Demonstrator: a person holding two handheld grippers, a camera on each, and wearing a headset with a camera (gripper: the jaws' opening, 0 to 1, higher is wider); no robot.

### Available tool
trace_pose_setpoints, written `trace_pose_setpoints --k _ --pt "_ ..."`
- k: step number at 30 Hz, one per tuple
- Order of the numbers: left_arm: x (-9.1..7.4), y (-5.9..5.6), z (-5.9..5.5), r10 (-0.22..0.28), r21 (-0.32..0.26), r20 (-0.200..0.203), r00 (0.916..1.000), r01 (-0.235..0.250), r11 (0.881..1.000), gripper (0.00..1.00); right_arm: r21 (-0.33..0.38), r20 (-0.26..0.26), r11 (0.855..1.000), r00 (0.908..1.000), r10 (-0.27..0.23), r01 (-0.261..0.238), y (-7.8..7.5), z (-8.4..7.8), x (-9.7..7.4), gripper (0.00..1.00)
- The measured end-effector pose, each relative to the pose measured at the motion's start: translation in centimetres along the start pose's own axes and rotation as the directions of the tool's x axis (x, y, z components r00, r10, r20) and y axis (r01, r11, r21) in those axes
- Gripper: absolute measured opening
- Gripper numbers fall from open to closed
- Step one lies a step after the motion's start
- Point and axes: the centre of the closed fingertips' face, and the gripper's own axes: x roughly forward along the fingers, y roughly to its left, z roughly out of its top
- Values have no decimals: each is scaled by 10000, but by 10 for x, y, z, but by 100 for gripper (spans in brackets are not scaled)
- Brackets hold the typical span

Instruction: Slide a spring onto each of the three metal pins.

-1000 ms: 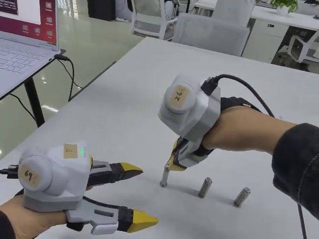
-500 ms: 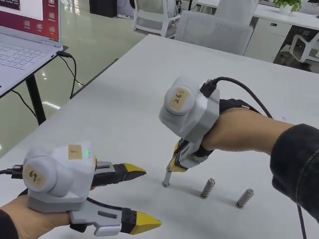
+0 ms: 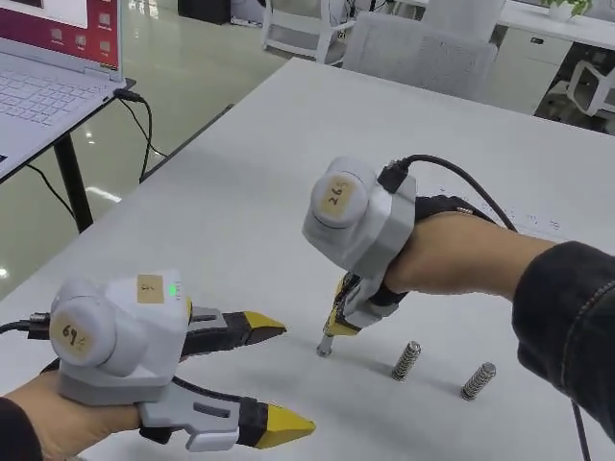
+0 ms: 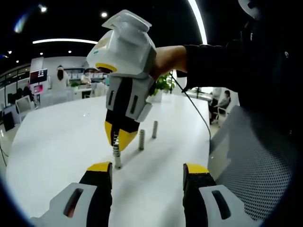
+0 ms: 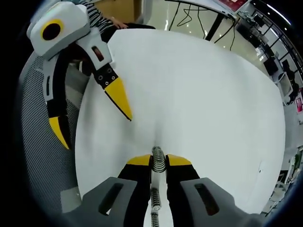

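Note:
My right gripper (image 3: 338,323) is shut on a spring (image 5: 158,159) and holds it upright over a bare metal pin (image 3: 325,347) on the white table (image 3: 240,192). In the left gripper view the spring (image 4: 115,142) hangs from the right gripper (image 4: 121,138) right on top of that pin (image 4: 117,161). Two more pins, each with a spring around it, stand to the right: one (image 3: 406,360) near, one (image 3: 478,380) farther. My left gripper (image 3: 277,376) hovers open and holds nothing, left of the bare pin, and faces it (image 4: 147,168).
A laptop (image 3: 48,67) sits on a side table at the far left, with a cable (image 3: 144,125) hanging down. Office chairs (image 3: 423,48) stand beyond the table's far edge. The right gripper's black cable (image 3: 452,173) runs over the forearm.
The right gripper has come down a little with the spring, so less of the bare pin shows below its jaws. The left gripper has stayed open in place.

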Motion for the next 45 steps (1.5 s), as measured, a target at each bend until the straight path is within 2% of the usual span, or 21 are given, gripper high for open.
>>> trace_pose_setpoints --k 25,36,45 --pt "-3 5 -4 332 -158 -137 9994 -334 9993 54 -29 -450 9995 9985 316 -318 1 -12 29 8" --pt "-5 5 -4 401 -160 -183 9990 -404 9991 54 -69 -333 9995 9990 301 -304 1 -12 29 9" --pt "-4 4 -5 367 -168 -203 9991 -370 9992 55 49 -312 9997 9992 241 -239 1 -20 26 15"
